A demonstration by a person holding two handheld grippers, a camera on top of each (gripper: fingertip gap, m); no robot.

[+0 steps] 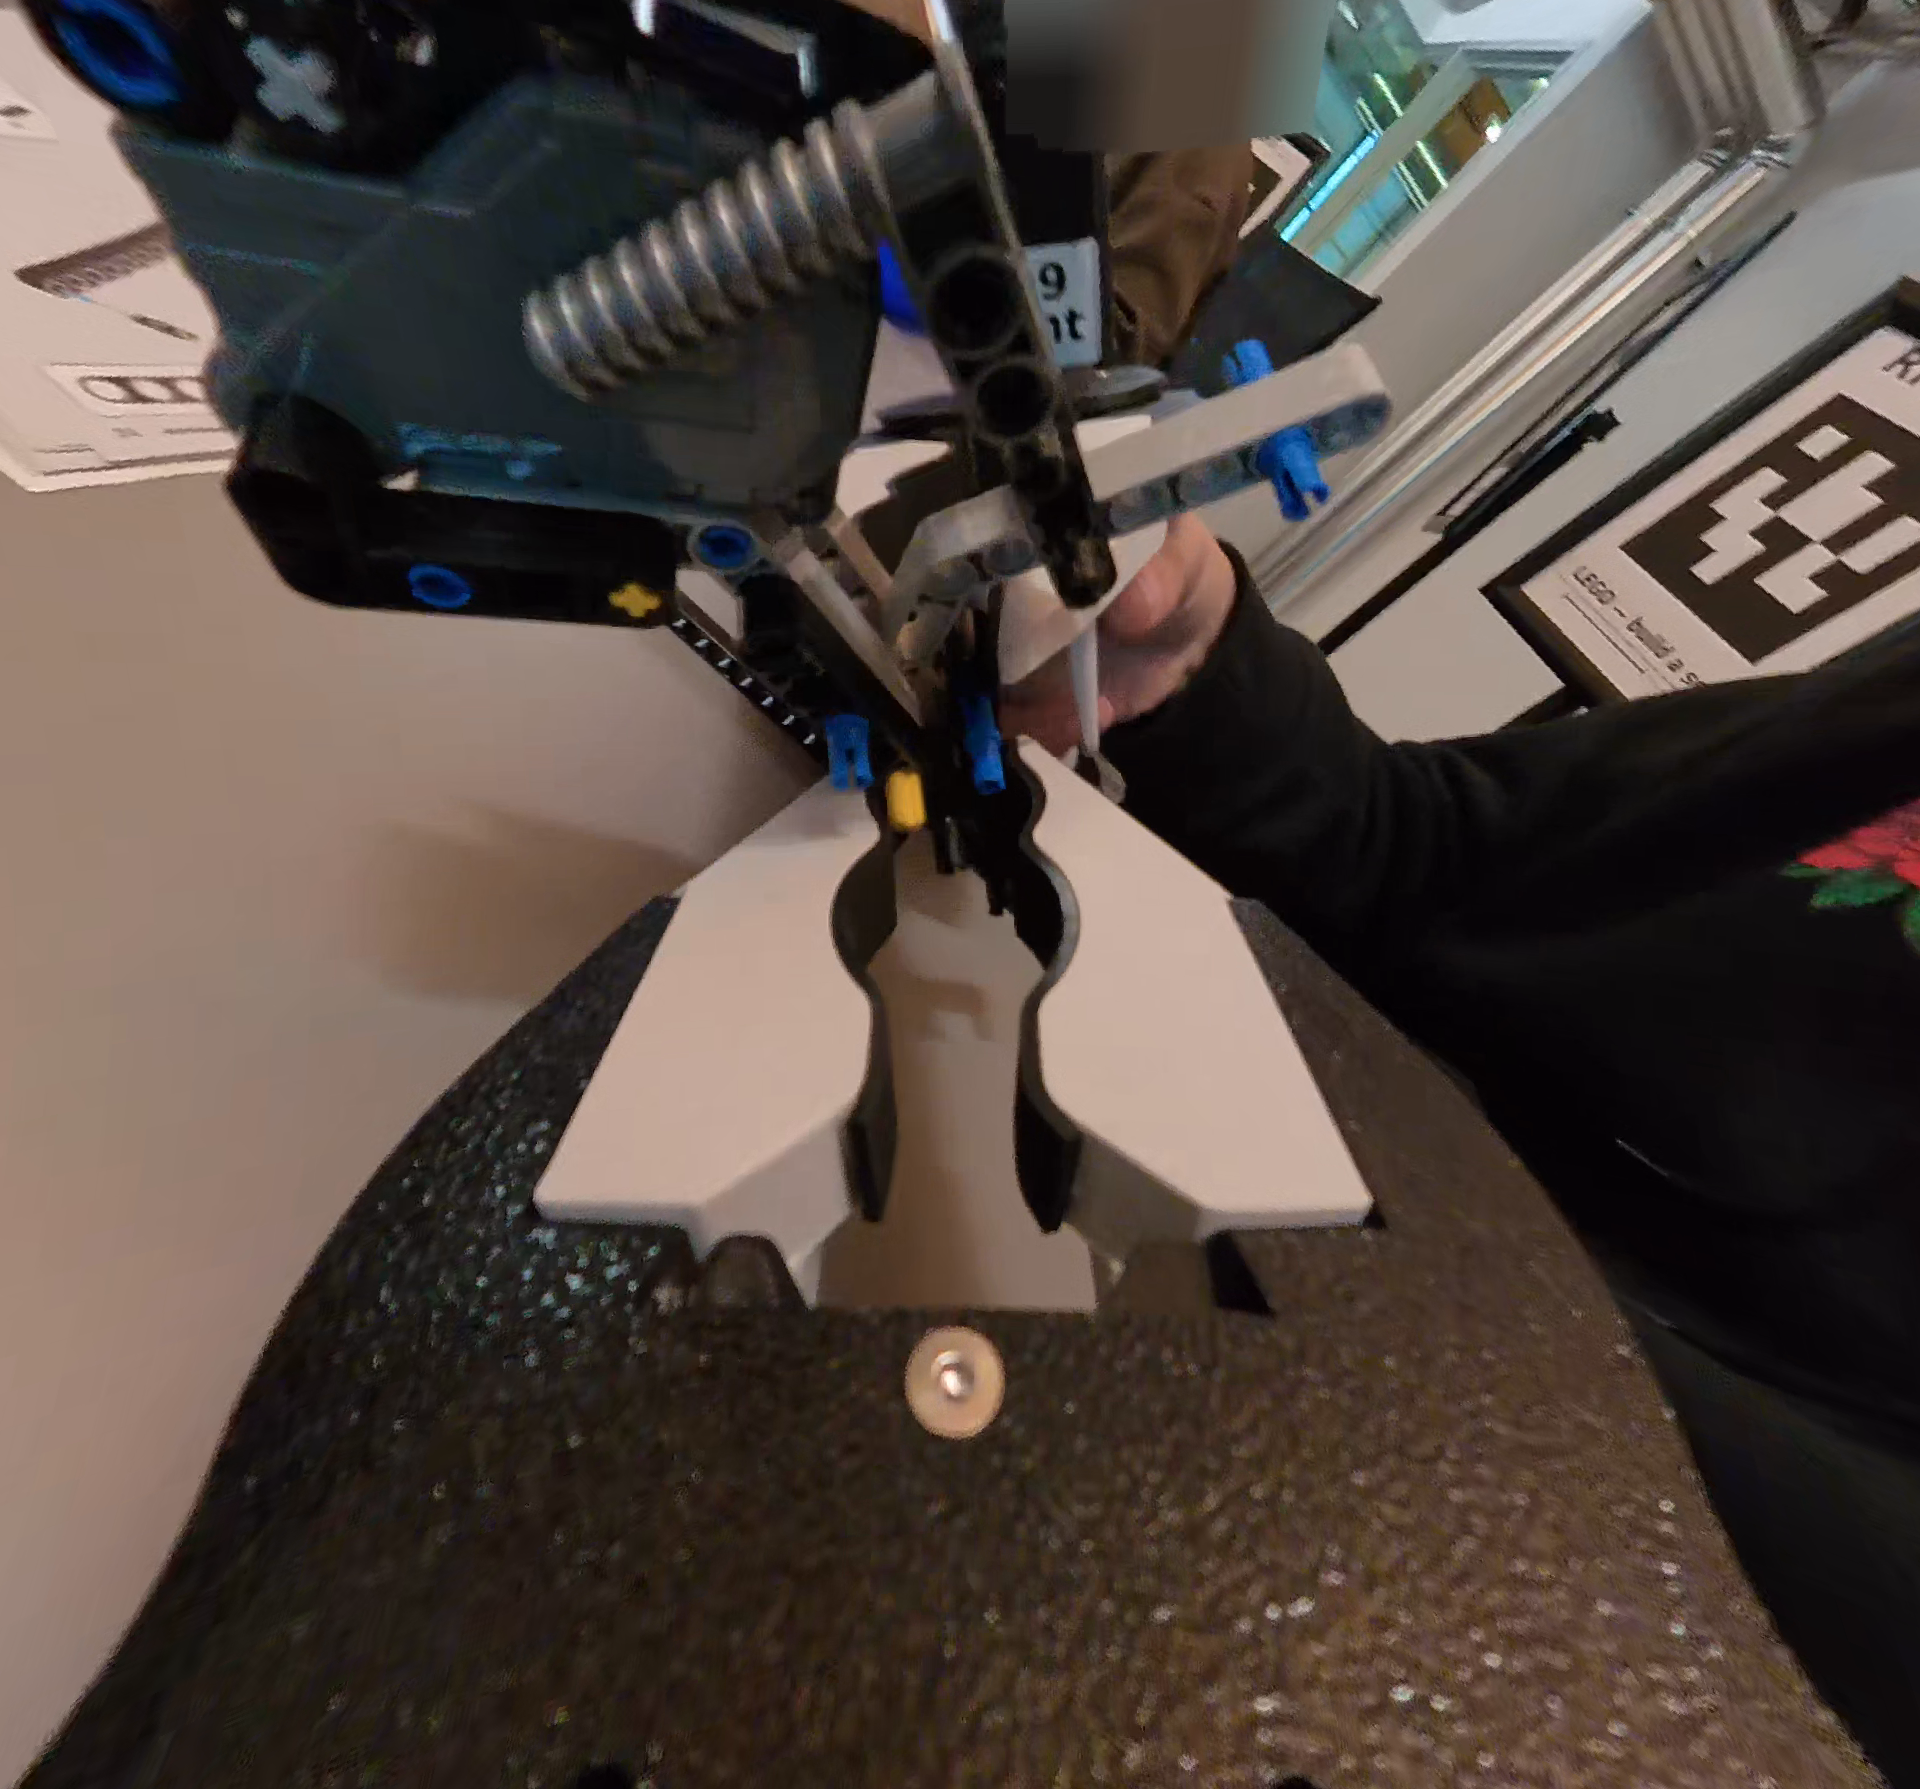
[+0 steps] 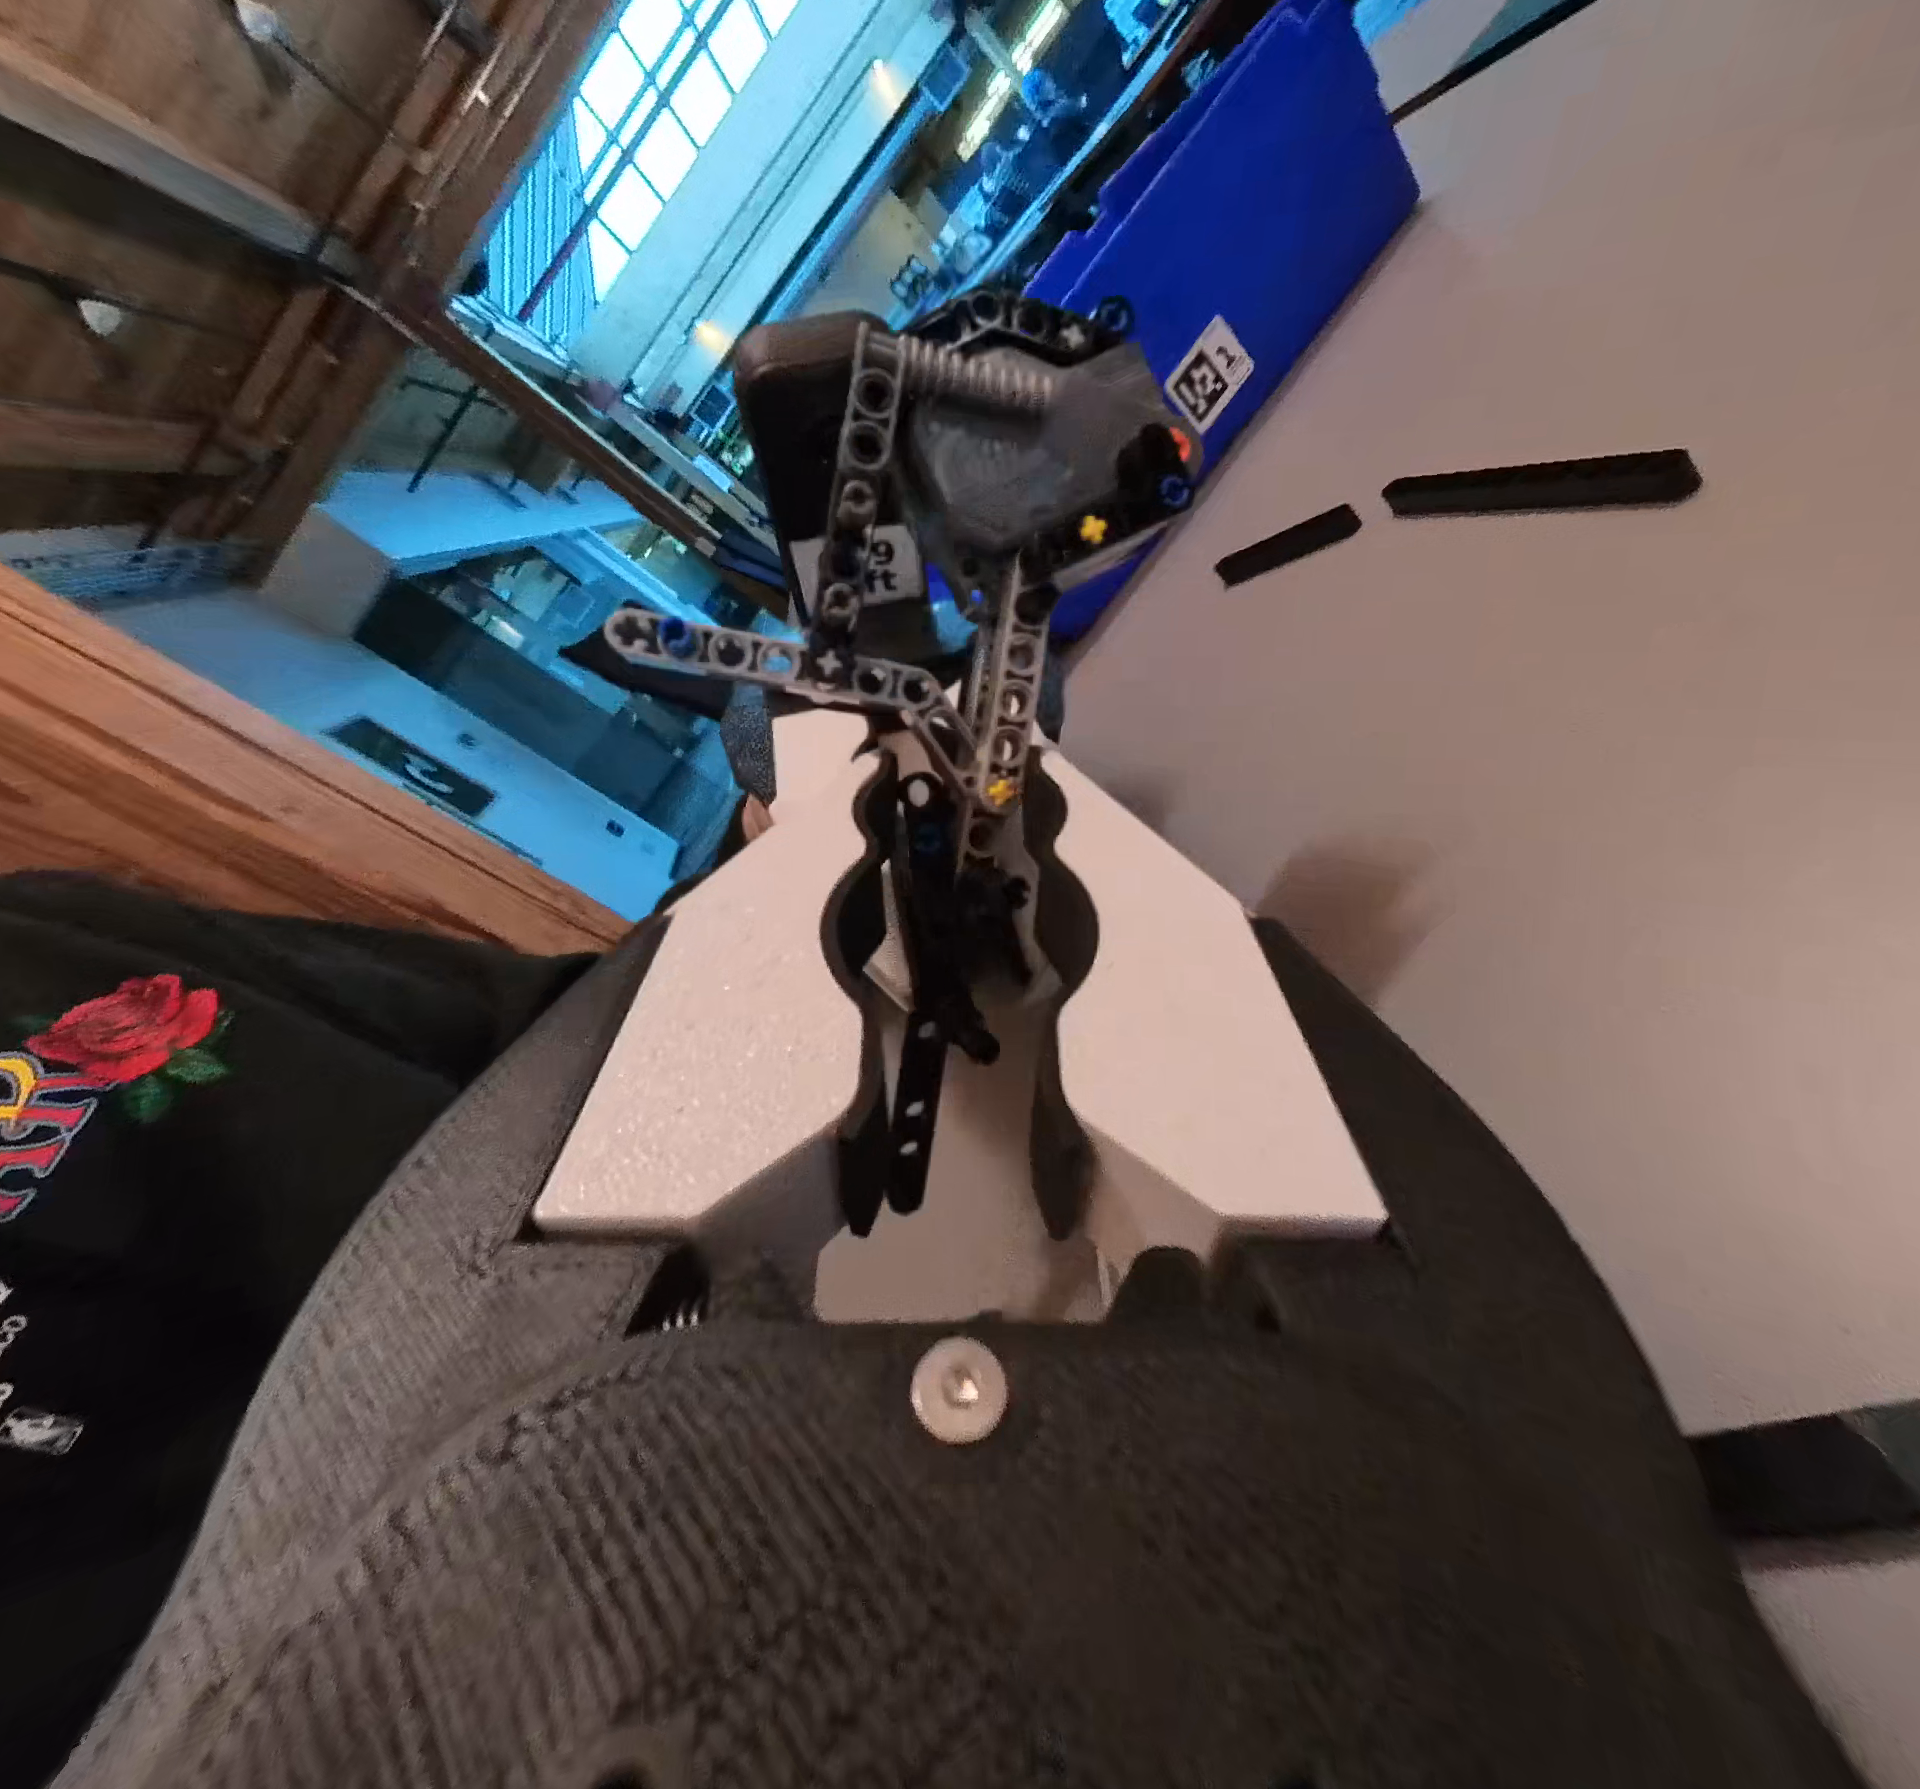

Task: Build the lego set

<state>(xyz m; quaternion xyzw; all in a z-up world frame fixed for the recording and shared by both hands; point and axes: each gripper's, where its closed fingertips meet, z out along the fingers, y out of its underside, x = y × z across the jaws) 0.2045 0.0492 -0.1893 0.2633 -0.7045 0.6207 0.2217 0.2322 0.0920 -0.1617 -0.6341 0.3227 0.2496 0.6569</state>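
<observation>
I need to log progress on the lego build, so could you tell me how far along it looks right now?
Partly done: the lego assembly already joins a dark grey panel, a spring, grey beams and blue pins. In hand: the left tool and right tool both grip its lower black beams, held off the table. Left: two loose black beams lie there unattached.

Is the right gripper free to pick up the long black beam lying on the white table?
Probably not yet: the right gripper is shut on the grey-and-black lego assembly, while the long black beam lies apart on the white table.
</observation>
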